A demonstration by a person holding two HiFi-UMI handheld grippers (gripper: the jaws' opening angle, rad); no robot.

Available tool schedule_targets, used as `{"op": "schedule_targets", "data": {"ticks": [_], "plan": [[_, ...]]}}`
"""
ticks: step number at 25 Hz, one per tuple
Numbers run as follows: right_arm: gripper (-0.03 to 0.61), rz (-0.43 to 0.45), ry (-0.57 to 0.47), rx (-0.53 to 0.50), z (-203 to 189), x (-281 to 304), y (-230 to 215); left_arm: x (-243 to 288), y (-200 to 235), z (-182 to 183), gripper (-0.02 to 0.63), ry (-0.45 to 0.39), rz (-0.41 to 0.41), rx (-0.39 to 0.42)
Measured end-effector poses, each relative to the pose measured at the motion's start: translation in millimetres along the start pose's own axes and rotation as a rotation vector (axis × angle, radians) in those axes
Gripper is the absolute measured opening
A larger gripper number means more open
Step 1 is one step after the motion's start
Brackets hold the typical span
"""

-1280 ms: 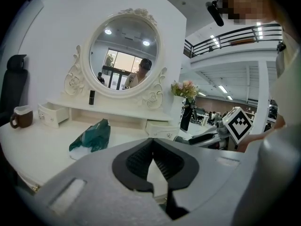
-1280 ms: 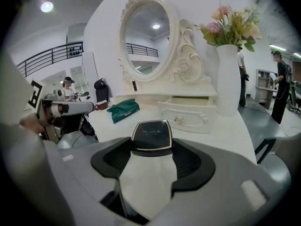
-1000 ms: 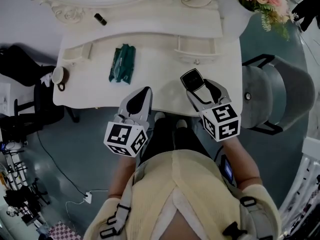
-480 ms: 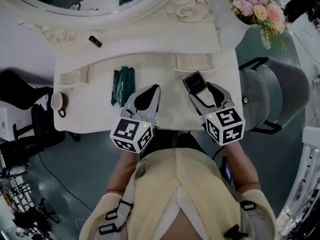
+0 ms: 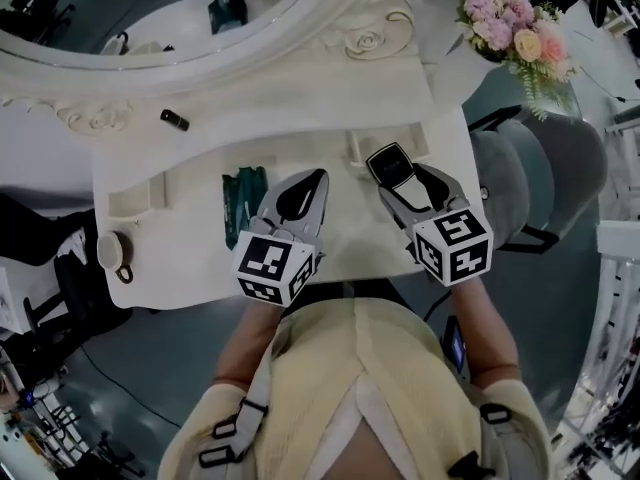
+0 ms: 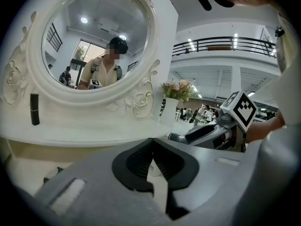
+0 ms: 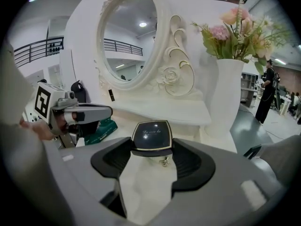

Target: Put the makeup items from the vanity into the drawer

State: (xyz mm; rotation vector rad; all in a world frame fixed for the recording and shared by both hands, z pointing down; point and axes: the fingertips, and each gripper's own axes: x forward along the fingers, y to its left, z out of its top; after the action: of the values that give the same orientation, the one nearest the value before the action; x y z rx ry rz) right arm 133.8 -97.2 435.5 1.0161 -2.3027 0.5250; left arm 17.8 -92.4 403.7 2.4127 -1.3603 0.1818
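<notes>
A white vanity (image 5: 180,238) with a carved oval mirror (image 5: 150,8) fills the scene, with a grey chair (image 5: 540,183) and a vase of pink flowers (image 5: 515,28) at its right. Above the tabletop, the left gripper (image 5: 303,190) is clenched on nothing. The right gripper (image 5: 395,173) clamps a black compact (image 7: 151,135) whose script lettering is too small to read. A green packet (image 5: 240,203) lies just beside the left gripper. A black lipstick (image 5: 174,120) stands on the shelf under the mirror.
</notes>
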Motion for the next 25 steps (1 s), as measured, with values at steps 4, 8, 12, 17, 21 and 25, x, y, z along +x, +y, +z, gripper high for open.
{"op": "schedule_targets", "data": {"ticks": [4, 8, 12, 17, 21, 25], "plan": [[0.278, -0.004, 0.058, 0.014, 7.7, 8.7, -8.1, 13.1, 6.7, -0.4, 0.0, 0.022, -0.038, 0.011], [0.278, 0.004, 0.146, 0.034, 11.2, 15.4, -17.7, 24.9, 10.3, -5.3, 0.0, 0.043, -0.089, -0.008], [0.278, 0.035, 0.262, 0.042, 8.6, 28.0, -23.6, 34.6, 15.6, -8.1, 0.0, 0.055, -0.123, -0.022], [0.278, 0.097, 0.383, 0.081, 6.0, 42.3, -22.7, 42.3, 22.7, -9.4, 0.0, 0.061, -0.149, -0.039], [0.278, 0.146, 0.486, 0.097, 7.5, 50.7, -27.4, 47.1, 26.9, -10.0, -0.001, 0.058, -0.166, -0.054], [0.279, 0.143, 0.566, 0.073, 6.2, 59.7, -38.6, 48.7, 31.4, -11.5, 0.0, 0.058, -0.17, -0.068]]}}
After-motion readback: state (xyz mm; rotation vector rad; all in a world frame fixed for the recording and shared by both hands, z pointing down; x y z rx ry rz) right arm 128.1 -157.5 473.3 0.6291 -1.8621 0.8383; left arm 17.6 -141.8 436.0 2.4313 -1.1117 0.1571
